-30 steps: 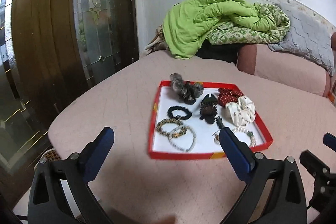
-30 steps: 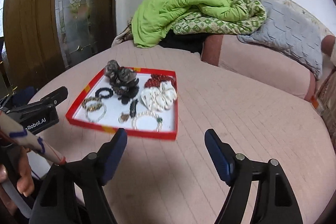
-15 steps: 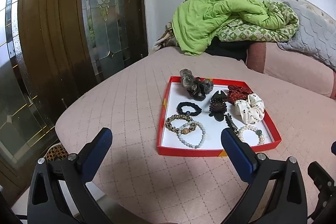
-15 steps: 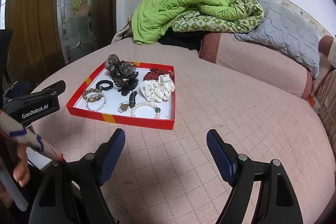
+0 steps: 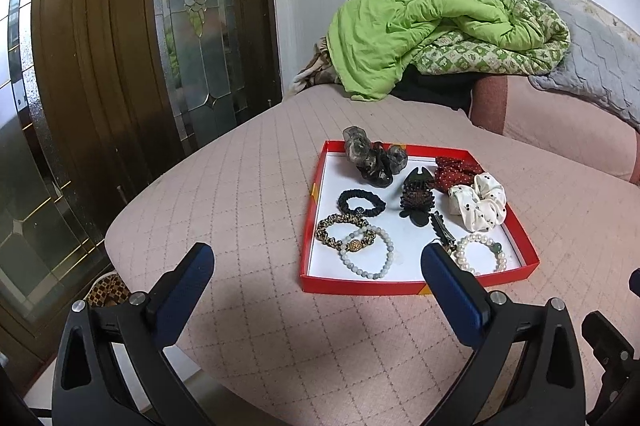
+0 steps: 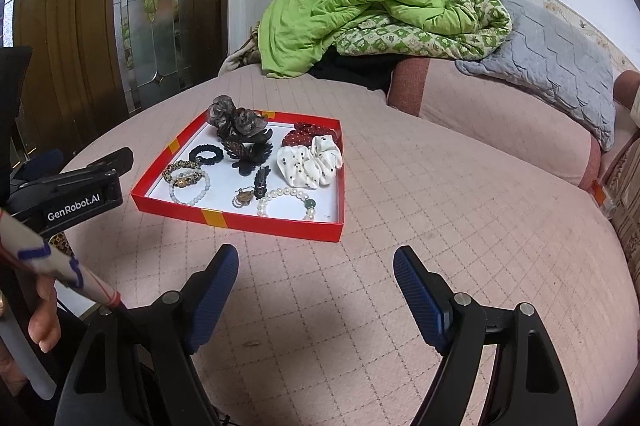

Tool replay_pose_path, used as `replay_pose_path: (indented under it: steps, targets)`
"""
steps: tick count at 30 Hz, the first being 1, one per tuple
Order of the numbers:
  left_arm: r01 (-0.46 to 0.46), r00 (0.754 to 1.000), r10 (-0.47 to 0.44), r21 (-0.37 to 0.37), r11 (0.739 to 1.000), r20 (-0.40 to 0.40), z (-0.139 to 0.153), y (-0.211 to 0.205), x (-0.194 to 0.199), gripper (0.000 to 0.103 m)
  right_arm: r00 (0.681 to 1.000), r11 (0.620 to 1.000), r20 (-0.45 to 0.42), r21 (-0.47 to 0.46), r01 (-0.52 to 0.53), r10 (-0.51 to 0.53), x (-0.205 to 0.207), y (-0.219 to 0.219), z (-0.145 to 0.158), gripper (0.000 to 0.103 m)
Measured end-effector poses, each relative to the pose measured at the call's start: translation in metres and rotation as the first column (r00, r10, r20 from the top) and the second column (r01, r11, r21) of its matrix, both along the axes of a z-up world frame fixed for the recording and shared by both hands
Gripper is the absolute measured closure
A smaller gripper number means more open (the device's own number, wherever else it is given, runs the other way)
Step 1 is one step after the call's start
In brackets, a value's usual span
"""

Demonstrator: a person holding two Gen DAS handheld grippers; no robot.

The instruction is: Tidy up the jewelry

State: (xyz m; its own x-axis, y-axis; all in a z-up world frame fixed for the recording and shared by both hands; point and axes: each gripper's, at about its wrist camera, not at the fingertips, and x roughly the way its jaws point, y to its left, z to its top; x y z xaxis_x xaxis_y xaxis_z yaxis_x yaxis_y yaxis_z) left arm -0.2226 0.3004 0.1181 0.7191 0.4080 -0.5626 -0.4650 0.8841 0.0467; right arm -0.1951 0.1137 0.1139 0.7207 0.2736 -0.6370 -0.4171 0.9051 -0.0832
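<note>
A shallow red tray [image 5: 316, 250] [image 6: 240, 222] with a white floor lies on the pink quilted bed. It holds several pieces: a white dotted scrunchie [image 5: 478, 202] [image 6: 310, 162], a red scrunchie [image 5: 454, 168], a grey scrunchie [image 5: 370, 154] [image 6: 236, 120], a black claw clip [image 5: 416, 196], a black hair band [image 5: 360, 204], a leopard bracelet [image 5: 342, 232], a pale bead bracelet [image 5: 370, 254] and a pearl bracelet [image 5: 480, 254] [image 6: 286, 202]. My left gripper [image 5: 316, 266] stands open just short of the tray's near edge. My right gripper [image 6: 316, 266] is open too, over bare bedding nearer than the tray.
A green quilt [image 5: 420, 30] and a grey pad [image 6: 556, 66] are heaped at the far side by the wall. A wooden door with patterned glass [image 5: 192, 26] stands left, beyond the bed's edge. A hand [image 6: 44, 306] with a white stick shows at the right view's left.
Both views have drawn back slightly from the tray, so it sits a little farther off. Both grippers stay open and the jewelry has not moved.
</note>
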Motion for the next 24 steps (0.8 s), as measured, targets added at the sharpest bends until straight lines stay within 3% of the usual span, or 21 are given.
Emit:
replay_pose_path:
  steps: [24]
  targets:
    - [0.002,1.000,-0.002,0.028,1.000,-0.020,-0.0029,-0.0045,0.0064,0.000,1.000,1.000,-0.021,0.000,-0.002,0.002,-0.0016,0.0004,-0.0042,0.019]
